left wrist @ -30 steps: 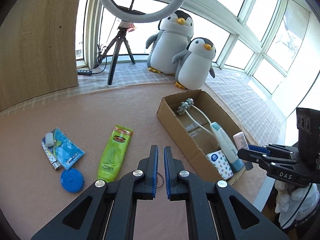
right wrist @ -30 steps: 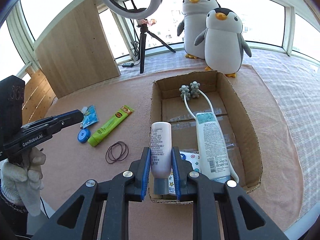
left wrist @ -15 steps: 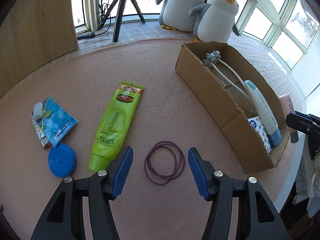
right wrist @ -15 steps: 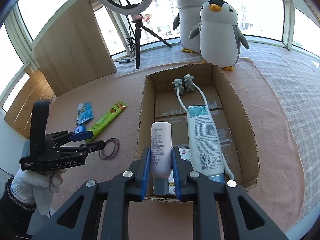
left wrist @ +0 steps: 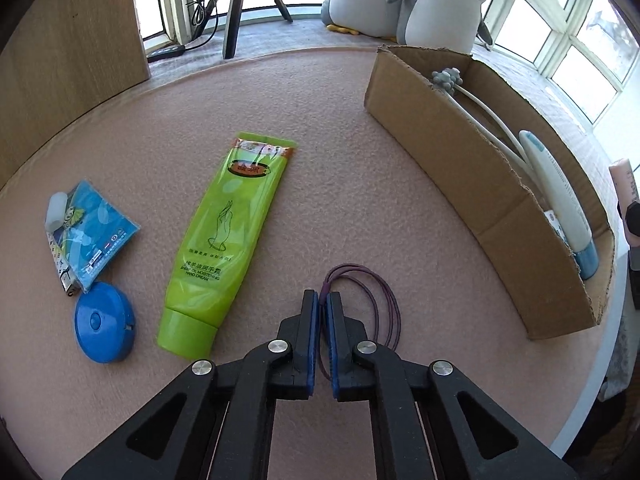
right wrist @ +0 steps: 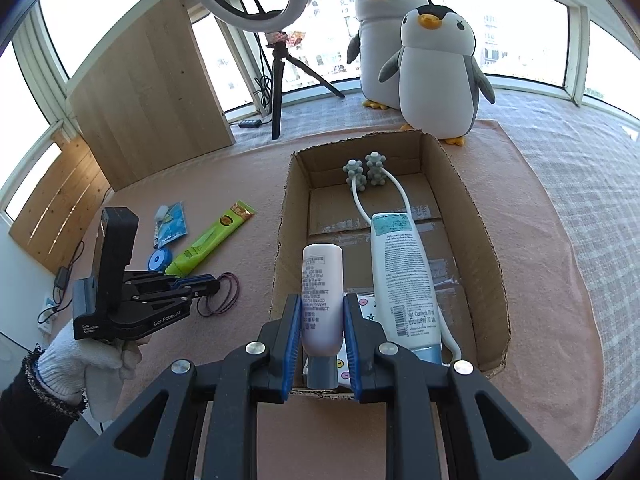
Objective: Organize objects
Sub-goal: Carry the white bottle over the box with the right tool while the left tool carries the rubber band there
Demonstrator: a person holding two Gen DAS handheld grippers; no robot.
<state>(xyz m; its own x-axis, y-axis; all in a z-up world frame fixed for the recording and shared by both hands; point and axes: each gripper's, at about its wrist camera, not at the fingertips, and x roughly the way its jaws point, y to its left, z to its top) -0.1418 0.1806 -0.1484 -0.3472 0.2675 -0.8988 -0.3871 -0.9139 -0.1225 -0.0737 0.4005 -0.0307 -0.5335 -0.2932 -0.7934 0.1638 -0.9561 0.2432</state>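
Observation:
My left gripper (left wrist: 323, 300) is shut on the purple rubber bands (left wrist: 384, 304), pinching their left edge on the pink mat; the same left gripper (right wrist: 216, 286) and purple rubber bands (right wrist: 228, 294) show in the right wrist view. My right gripper (right wrist: 320, 308) is shut on a pale pink bottle (right wrist: 322, 276), held cap-down over the near end of the cardboard box (right wrist: 476, 216). Inside the box lie a white tube (right wrist: 404, 276), a grey-headed massager (right wrist: 366, 172) and a starred packet (right wrist: 366, 304). The cardboard box (left wrist: 448, 160) stands right of my left gripper.
On the mat left of the box lie a green hand-cream tube (left wrist: 228, 232), a blue tape measure (left wrist: 105, 328) and a blue packet (left wrist: 90, 228) with a lighter. Two plush penguins (right wrist: 436, 76), a ring-light tripod (right wrist: 276, 88) and a wooden board (right wrist: 148, 92) stand behind. The table edge runs near right.
My left gripper opened wide above the rubber bands, then came down and shut on their edge. My right gripper kept the pink bottle over the box's near end.

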